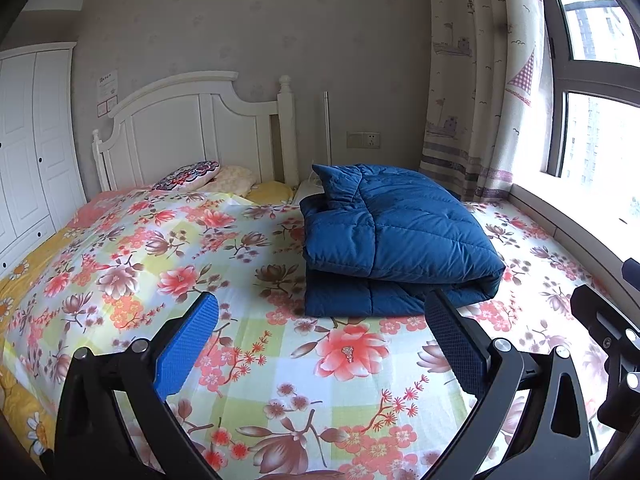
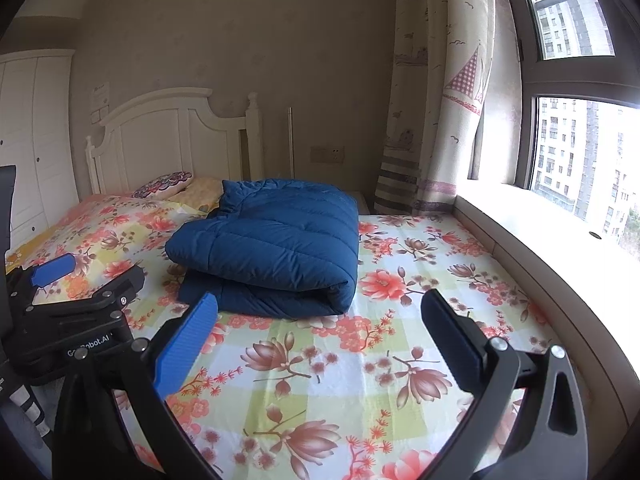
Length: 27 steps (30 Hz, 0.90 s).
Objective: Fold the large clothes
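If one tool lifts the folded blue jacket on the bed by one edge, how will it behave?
The blue jacket looks puffy and quilted, so it is probably light for its size. It is soft and only folded in loose layers, so it would likely sag and unfold. Its smooth fabric may slip easily over the flowered sheet.

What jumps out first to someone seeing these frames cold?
The blue padded jacket, already folded into a thick bundle, lies alone in the middle of the bed on the loud floral sheet. Both claws, left claw and right claw, hang open in front of it with nothing between the fingers. The bright window on the right washes out that side.
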{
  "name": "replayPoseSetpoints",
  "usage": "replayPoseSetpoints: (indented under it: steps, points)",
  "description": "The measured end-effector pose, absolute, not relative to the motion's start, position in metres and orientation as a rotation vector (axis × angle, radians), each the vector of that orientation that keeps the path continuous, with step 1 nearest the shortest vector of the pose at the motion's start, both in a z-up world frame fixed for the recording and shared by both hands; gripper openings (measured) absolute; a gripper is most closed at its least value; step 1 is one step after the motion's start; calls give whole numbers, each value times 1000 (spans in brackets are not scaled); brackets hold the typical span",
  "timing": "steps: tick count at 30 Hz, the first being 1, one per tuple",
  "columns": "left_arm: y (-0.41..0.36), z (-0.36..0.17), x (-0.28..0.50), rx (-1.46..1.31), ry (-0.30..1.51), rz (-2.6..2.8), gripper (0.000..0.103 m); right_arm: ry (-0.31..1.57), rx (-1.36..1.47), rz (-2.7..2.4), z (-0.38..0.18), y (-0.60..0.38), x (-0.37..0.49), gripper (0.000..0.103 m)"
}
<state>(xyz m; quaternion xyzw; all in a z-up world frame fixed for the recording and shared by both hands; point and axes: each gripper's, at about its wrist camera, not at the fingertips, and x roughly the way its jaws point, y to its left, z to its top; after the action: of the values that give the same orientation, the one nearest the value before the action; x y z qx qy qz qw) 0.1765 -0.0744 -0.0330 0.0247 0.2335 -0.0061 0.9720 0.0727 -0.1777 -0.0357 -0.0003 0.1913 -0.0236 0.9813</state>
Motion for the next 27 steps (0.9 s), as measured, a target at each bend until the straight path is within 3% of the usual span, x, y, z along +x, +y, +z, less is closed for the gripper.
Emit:
replayPoseSetpoints:
  steps: [27]
  points:
    - [-72, -31, 174, 48, 471, -17, 99, 386, 7, -44, -36, -175, 73, 101]
